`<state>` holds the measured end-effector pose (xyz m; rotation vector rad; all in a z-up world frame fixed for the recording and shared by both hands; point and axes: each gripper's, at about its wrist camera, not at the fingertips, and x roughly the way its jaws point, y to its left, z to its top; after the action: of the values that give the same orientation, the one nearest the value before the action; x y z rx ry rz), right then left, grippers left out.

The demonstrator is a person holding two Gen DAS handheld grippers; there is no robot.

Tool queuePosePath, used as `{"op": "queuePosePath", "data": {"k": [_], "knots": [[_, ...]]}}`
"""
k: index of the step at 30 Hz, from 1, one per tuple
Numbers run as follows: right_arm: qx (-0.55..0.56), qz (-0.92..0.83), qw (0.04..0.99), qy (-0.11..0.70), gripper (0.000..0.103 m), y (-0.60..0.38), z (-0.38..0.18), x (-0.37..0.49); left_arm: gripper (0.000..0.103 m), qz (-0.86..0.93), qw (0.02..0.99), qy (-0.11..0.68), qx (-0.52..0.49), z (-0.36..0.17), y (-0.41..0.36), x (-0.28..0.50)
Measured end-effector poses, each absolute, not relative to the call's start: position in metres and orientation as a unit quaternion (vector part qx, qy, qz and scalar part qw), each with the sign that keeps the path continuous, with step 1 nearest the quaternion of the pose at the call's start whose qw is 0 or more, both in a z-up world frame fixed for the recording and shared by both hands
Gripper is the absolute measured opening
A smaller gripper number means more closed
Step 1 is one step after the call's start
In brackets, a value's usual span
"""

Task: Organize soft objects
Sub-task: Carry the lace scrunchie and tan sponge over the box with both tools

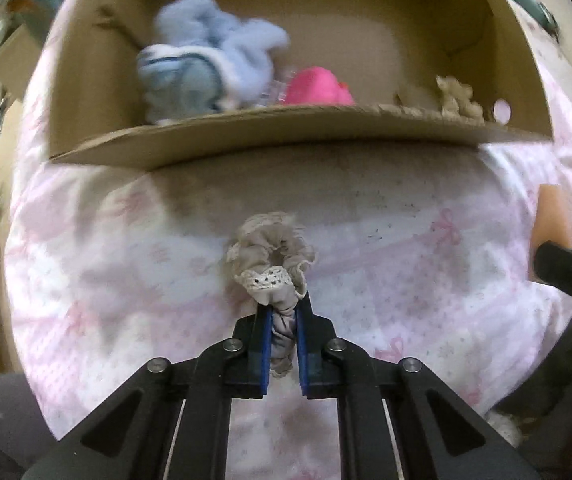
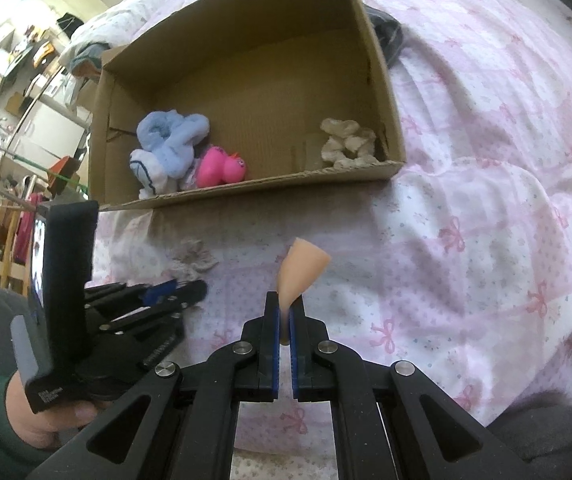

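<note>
Left claw (image 1: 284, 312) pinches scrunchie (image 1: 271, 256) near box edge (image 1: 286, 136).

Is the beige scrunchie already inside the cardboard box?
No. The beige scrunchie lies on the bedspread in front of the cardboard box, pinched in the left gripper.

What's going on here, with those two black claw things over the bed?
A person is tidying soft things into a cardboard box on a pink bedspread, using a hand-held gripper in each hand. The left gripper is clamped on a beige scrunchie lying on the bedspread. The right gripper is pinching a peach sponge. Already in the box are a blue fluffy sock, a pink toy and a cream scrunchie.
</note>
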<state>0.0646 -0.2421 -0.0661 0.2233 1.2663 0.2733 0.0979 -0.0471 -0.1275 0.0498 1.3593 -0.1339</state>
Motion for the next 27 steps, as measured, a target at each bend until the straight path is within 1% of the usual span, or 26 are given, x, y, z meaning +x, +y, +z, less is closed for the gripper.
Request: {"op": "queuePosePath", "data": {"k": [4,9,13,18,27], "knots": [[0.104,0.137,0.797,0.578,0.006,-0.238,-0.061,0.065,0.010,-0.064,0.799,0.597,0.004,-0.089,-0.033,0.088],[0.109,0.154,0.800,0.570,0.006,-0.235,-0.055,0.063,0.010,-0.046,0.822,0.568,-0.001,-0.057,-0.019,0.074],[0.115,0.163,0.803,0.561,0.006,-0.234,-0.050,0.062,0.010,-0.037,0.835,0.548,-0.005,-0.034,-0.007,0.067],[0.125,0.176,0.811,0.544,0.006,-0.231,-0.040,0.062,0.010,-0.023,0.847,0.531,-0.014,-0.021,0.001,0.070],[0.144,0.211,0.837,0.484,0.006,-0.227,0.011,0.069,0.010,-0.008,0.876,0.482,-0.028,0.028,0.022,0.088]]}}
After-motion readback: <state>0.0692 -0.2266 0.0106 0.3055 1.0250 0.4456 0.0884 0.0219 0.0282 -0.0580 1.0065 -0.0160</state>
